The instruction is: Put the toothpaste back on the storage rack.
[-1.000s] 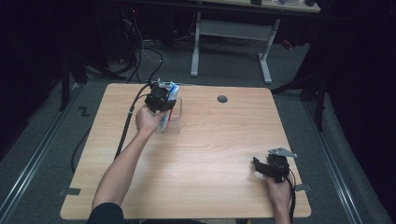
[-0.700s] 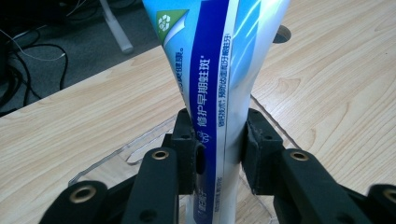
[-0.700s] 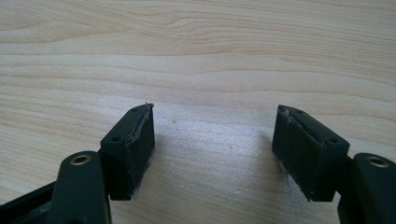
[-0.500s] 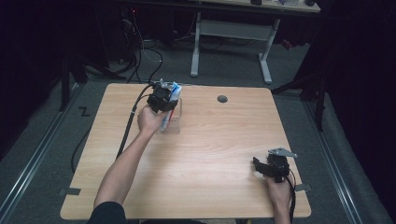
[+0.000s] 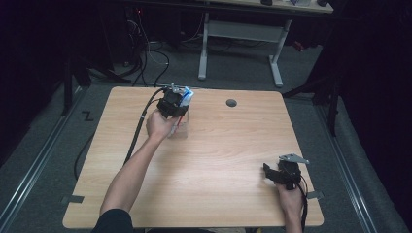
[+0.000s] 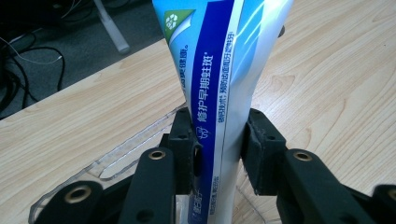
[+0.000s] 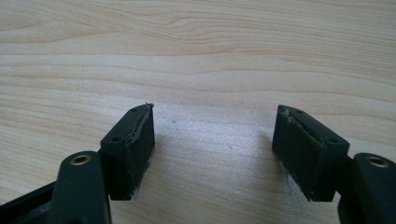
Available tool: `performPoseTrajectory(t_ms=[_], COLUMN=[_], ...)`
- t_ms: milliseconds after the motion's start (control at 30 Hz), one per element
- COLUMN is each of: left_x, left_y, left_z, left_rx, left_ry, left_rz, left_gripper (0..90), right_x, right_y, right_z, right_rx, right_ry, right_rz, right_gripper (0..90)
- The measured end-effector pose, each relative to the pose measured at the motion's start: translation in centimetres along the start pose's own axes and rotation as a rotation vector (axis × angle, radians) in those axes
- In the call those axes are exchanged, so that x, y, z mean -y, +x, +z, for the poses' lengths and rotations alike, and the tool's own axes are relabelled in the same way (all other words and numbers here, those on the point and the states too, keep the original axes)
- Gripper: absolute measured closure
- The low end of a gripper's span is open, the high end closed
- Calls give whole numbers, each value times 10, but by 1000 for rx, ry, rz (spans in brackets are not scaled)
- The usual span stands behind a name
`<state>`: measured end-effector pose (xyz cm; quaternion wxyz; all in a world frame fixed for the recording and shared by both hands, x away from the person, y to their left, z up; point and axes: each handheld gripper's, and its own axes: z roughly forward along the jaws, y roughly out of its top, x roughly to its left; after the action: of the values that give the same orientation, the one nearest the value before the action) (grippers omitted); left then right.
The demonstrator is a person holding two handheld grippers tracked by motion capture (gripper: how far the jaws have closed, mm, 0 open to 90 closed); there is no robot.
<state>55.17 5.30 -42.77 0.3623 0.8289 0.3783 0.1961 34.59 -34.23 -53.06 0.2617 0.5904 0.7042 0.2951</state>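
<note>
Blue-and-white laminate plastic makes up the toothpaste tube [image 6: 219, 70], which stands upright between the jaws of the left hand-held gripper [image 6: 219, 149] in the middle of the left gripper view, its lower end inside a clear plastic holder [image 6: 126, 149]. In the high view this group sits in the upper left part of the bench [image 5: 218, 160], the left hand-held gripper [image 5: 176, 103] above the holder. Its jaws have just been opening; the left pad seems to touch the tube, while the right one stands just beside it, so the grip looks about released.

By my judgement the tube is light, soft and squashy, with a glossy, rather slippery skin; a hard pinch at mid-body would dent it or push paste toward the cap. It is better taken across its flat faces near the stiffer shoulder or the crimped end. The thin holder may tip easily.

At the lower right, the right hand-held gripper [image 5: 272, 173] rests on the bench, its jaws wide apart with nothing between them.
</note>
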Motion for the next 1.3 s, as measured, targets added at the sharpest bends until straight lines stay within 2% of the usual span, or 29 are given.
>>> performPoseTrajectory(t_ms=[167, 367, 433, 700, 967, 1300], left_x=[-1, -1, -2, -3, 0, -2], left_y=[-1, 0, 0, 6, 10, 8], left_z=[0, -2, -5, -17, -29, -41], left_rx=[1, 5, -14, -10, -1, 11], left_ry=[4, 2, -4, -25, -54, -73], left_rz=[-3, -15, -8, -41, -59, -40], left_gripper=[660, 596, 551, 470, 459, 457], right_x=[0, 0, 0, 0, 0, 0], right_y=[0, 0, 0, 0, 0, 0], right_z=[0, 0, 0, 0, 0, 0], right_rx=[0, 1, 0, 0, 0, 0], right_ry=[0, 0, 0, 0, 0, 0], right_rz=[0, 0, 0, 0, 1, 0], right_gripper=[300, 300, 300, 300, 300, 300])
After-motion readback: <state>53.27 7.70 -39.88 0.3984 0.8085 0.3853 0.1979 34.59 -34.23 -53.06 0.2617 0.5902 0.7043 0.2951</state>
